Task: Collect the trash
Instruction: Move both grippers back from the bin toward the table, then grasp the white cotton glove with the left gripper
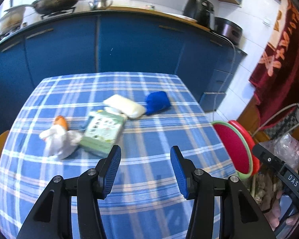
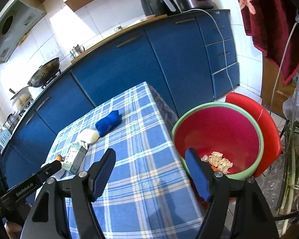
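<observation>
Between pickups: left gripper (image 1: 145, 157) and right gripper (image 2: 149, 159) both spread, empty. Next: reach left to tissue (image 1: 59, 141), pinch, carry right to basin (image 2: 217, 107).

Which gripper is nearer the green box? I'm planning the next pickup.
Left. The left gripper hangs open just in front of the green box, which lies up and left of it. The right gripper is over the table's edge by the red bowl.

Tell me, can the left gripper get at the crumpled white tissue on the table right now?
Probably yes. The left gripper is open and empty, and the crumpled white tissue lies uncovered ahead to its left, beside the green box.
</observation>
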`<action>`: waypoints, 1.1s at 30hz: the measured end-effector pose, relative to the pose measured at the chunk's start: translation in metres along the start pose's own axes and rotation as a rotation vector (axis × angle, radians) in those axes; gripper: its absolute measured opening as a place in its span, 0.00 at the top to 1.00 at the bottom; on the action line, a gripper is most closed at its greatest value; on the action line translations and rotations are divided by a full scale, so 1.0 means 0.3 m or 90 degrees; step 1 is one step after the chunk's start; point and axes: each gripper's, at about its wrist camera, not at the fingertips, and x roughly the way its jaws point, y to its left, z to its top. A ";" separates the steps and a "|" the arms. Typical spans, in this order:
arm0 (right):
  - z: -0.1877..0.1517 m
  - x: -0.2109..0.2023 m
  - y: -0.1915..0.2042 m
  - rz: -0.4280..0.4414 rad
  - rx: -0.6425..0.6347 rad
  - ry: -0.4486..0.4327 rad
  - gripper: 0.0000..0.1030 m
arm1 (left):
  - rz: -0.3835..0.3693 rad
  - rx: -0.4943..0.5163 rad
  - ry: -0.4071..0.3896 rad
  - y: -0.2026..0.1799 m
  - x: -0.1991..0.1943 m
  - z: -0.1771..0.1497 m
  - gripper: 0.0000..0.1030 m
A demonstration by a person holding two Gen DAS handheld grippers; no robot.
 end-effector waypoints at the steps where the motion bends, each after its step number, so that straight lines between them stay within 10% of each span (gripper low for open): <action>1: -0.003 0.004 0.005 0.001 -0.002 0.002 0.27 | 0.005 -0.005 -0.001 0.013 -0.002 0.000 0.49; 33: -0.082 0.130 0.165 -0.004 -0.051 0.077 0.23 | 0.122 -0.128 -0.007 0.385 0.116 -0.017 0.51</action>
